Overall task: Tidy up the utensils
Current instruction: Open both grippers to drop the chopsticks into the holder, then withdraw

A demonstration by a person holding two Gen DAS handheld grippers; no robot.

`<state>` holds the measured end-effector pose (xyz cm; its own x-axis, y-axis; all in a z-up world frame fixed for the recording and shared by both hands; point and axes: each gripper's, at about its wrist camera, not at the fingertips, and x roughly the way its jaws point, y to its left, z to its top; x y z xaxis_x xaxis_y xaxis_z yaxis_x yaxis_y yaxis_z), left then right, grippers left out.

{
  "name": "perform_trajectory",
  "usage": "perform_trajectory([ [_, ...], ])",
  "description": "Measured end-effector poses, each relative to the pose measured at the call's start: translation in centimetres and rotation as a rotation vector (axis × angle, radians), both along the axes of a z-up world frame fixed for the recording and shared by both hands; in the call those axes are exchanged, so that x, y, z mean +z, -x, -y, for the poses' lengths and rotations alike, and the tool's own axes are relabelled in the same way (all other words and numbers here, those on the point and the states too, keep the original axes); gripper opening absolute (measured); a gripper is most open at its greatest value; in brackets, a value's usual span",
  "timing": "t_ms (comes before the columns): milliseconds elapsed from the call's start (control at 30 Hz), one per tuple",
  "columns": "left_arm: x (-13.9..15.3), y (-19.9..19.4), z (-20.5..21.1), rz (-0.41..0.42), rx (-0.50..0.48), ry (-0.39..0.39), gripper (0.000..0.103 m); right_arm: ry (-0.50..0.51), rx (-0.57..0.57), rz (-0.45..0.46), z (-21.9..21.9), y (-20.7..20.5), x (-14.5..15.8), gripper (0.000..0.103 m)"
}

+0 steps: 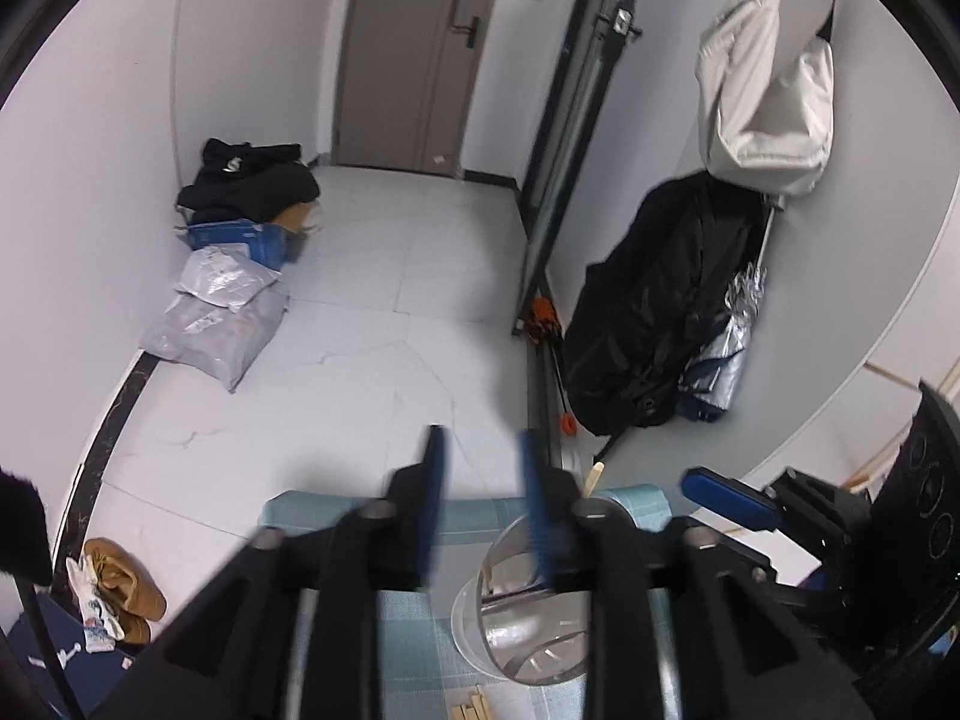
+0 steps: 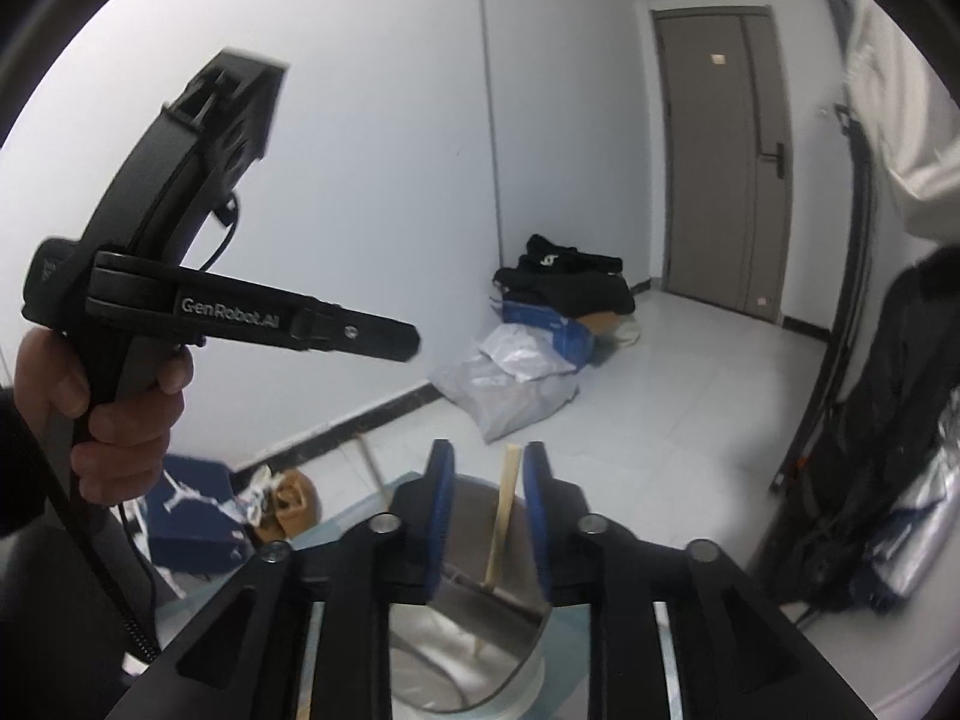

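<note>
A round shiny metal holder (image 1: pixel 522 630) stands on a teal checked cloth (image 1: pixel 336 510). In the left wrist view my left gripper (image 1: pixel 480 468) hovers over the holder's left rim, open, with nothing between its blue pads. A pale wooden stick tip (image 1: pixel 596 474) shows behind its right finger. In the right wrist view my right gripper (image 2: pixel 489 510) is open above the holder (image 2: pixel 480 660). A wooden chopstick (image 2: pixel 503 522) stands in the holder between the pads, close to the right one, touching neither. A second stick (image 2: pixel 372 468), blurred, leans to the left.
Loose wooden sticks (image 1: pixel 474 708) lie on the cloth near the front edge. A hand (image 2: pixel 120 408) holds the left gripper's handle at the left. On the floor are grey parcels (image 1: pixel 216 312), dark clothes (image 1: pixel 246 180) and brown shoes (image 1: pixel 126 588). Black bags (image 1: pixel 660 300) lean on the right wall.
</note>
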<state>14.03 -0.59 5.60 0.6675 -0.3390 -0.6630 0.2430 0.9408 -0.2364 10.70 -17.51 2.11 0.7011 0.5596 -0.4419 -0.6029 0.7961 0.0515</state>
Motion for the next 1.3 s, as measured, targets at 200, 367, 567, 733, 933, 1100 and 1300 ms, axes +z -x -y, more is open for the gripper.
perform_trajectory([
  [200, 1.8, 3.4, -1.3, 0.111, 0.131, 0.008, 0.07, -0.065, -0.062, 0.013, 0.9, 2.7, 1.4, 0.045],
  [367, 3.0, 6.2, -1.6, 0.177, 0.207, -0.022, 0.083, -0.117, -0.114, 0.023, 1.1, 5.7, 2.7, 0.059],
  [567, 3.4, 9.5, -2.1, 0.246, 0.261, -0.008, 0.089, -0.145, -0.161, 0.03, 0.7, 9.0, 3.5, 0.064],
  [733, 2.6, 11.7, -2.1, 0.286, 0.274, -0.026, 0.094, -0.172, -0.196, 0.036, 0.6, 11.8, 3.3, 0.071],
  [933, 1.0, 13.7, -2.1, 0.292, 0.272, -0.027, 0.094, -0.17, -0.237, 0.033, 0.5, 13.9, 2.5, 0.075],
  [1100, -0.6, 15.0, -2.0, 0.297, 0.275, -0.031, 0.094, -0.165, -0.267, 0.012, 0.6, 15.4, 1.1, 0.076],
  [1300, -3.1, 16.1, -2.4, 0.299, 0.3, -0.008, 0.094, -0.127, -0.297, -0.025, 0.5, 16.2, -0.9, 0.078],
])
